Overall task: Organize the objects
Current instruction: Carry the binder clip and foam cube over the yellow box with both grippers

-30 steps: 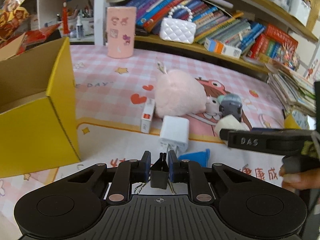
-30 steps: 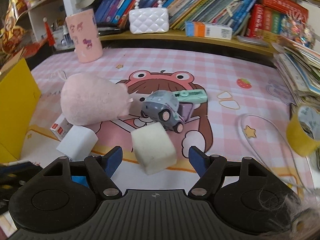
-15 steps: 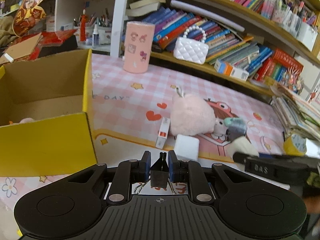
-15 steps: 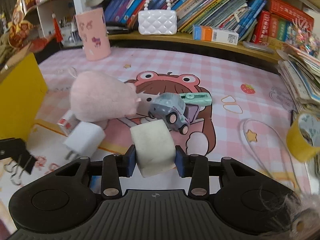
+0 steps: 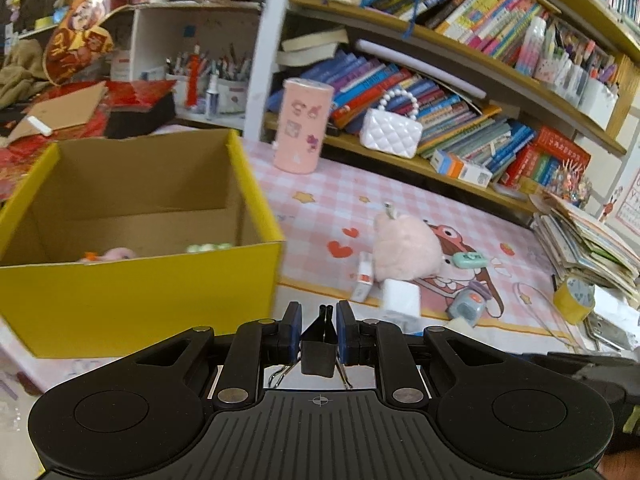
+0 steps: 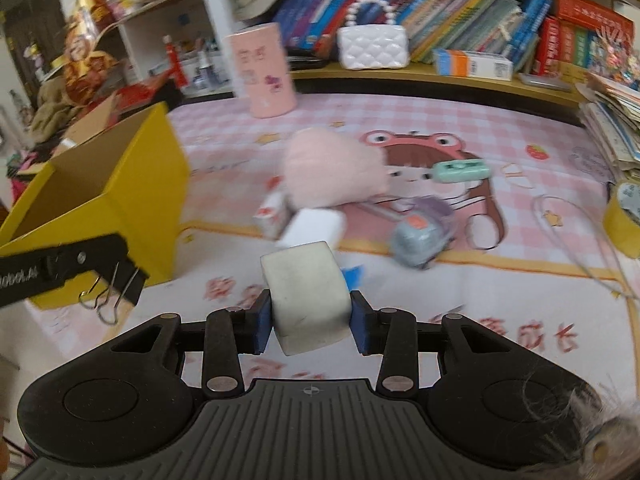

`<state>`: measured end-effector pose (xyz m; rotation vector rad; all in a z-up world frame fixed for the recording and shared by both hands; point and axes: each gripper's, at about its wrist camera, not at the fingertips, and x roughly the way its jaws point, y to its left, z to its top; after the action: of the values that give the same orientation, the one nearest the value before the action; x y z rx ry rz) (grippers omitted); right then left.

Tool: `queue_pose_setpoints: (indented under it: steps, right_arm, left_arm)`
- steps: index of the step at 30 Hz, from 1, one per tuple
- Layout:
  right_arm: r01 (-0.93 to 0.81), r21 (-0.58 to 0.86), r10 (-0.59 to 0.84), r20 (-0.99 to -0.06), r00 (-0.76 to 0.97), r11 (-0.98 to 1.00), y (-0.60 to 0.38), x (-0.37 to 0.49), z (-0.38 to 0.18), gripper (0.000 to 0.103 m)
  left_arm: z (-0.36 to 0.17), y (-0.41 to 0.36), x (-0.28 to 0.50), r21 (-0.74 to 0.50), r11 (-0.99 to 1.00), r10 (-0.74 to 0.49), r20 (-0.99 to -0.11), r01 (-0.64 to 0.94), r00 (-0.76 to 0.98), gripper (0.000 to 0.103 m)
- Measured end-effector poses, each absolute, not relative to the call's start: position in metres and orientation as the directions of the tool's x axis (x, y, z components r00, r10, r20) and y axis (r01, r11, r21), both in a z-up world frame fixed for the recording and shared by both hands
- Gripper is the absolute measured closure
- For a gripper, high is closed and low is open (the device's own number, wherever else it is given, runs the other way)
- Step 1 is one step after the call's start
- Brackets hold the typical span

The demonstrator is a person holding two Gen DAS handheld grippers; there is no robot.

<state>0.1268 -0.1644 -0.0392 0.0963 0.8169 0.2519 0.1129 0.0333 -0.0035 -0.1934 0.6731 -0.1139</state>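
Observation:
My left gripper (image 5: 318,320) is shut on a black binder clip (image 5: 318,350), whose wire handles hang below the pads. It is held just in front of the near right corner of the open yellow cardboard box (image 5: 136,304). My right gripper (image 6: 310,308) is shut on a white foam block (image 6: 304,280), lifted above the mat. In the right wrist view, the binder clip (image 6: 120,280) in the left gripper shows at the left, beside the yellow box (image 6: 132,184). On the box floor lie a pink item (image 5: 114,255) and a green item (image 5: 208,246).
On the pink mat lie a pink plush (image 5: 408,246), a white charger (image 5: 400,296), a small white-and-red box (image 5: 364,276), a grey toy car (image 5: 466,306), a mint-green gadget (image 5: 468,260) and a yellow tape roll (image 5: 574,298). A pink canister (image 5: 302,126) and bookshelves stand behind.
The right gripper has shut on the white block and lifted it off the mat. Both grippers have risen and moved left toward the yellow box. The toy car has shifted.

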Motion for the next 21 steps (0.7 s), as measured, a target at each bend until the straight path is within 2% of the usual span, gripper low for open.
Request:
queue_pose_setpoints:
  steps: [21]
  right_arm:
    - [-0.307,0.18,0.343,-0.685,0.643,0.934,-0.035,0.057,-0.03,0.067]
  left_arm:
    - [0.008,0.148,0.028,-0.2,0.979,-0.084,-0.58,-0.042,0.81,0.086]
